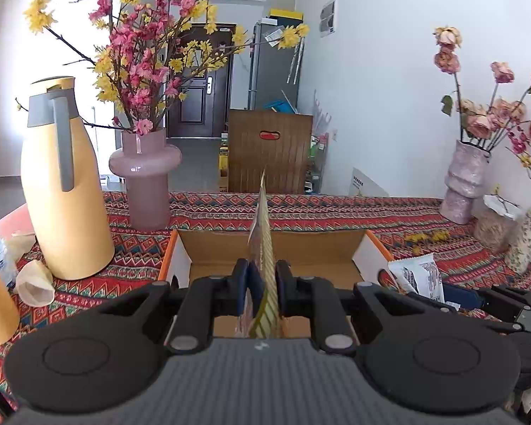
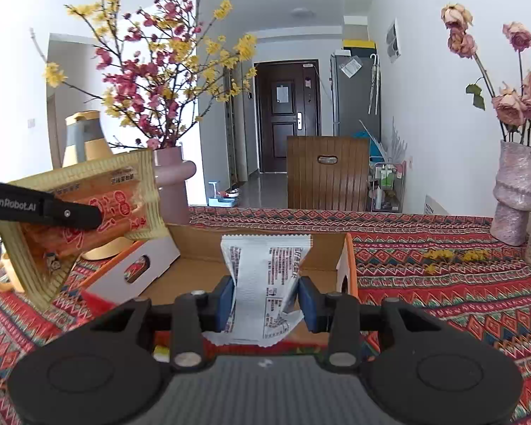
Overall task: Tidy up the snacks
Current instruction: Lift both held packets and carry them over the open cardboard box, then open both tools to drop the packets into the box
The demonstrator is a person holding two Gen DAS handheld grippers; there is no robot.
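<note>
Left wrist view: left gripper pinches yellow packet edge-on over box.

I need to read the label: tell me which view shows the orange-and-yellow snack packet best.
The right wrist view: there the orange-and-yellow snack packet shows its broad printed face, clamped in the left gripper. The left wrist view shows it only edge-on, its print unreadable.
</note>
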